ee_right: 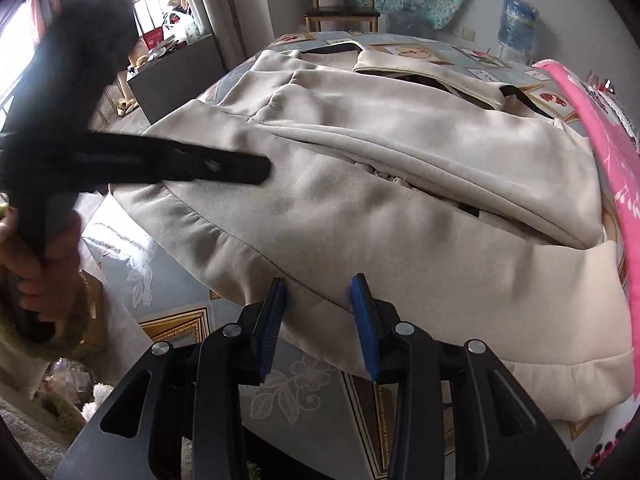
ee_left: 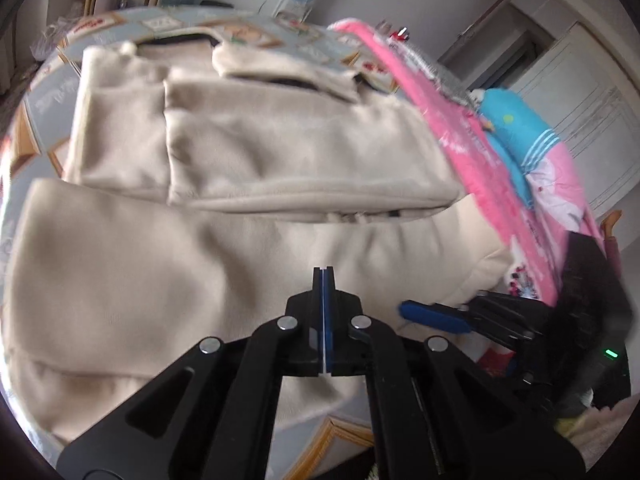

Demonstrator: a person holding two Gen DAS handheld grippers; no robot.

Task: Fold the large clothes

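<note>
Left wrist view gave me the large cream fleece garment spread over the patterned blue and gold bedspread, its upper part already folded across itself in a thick layer. My left gripper hung above the lower panel of the cloth, its blue-padded fingers clenched flat together with nothing between them. Further right I saw my right gripper low beside the garment's right edge, one blue pad showing; from there I could not tell how its fingers stood. Beyond it lay the bright pink printed blanket along the bed's right side, with a turquoise cushion resting on it.

The right wrist view showed, at far left, my left hand wrapped round the black handle, and the left gripper reaching over the garment's left part, blurred. At centre the right gripper sat at the near hem, its blue-padded fingers spread apart, released, the hem lying between them without being pinched. A wooden chair stood behind the bed, and the pink blanket ran down the right edge.
</note>
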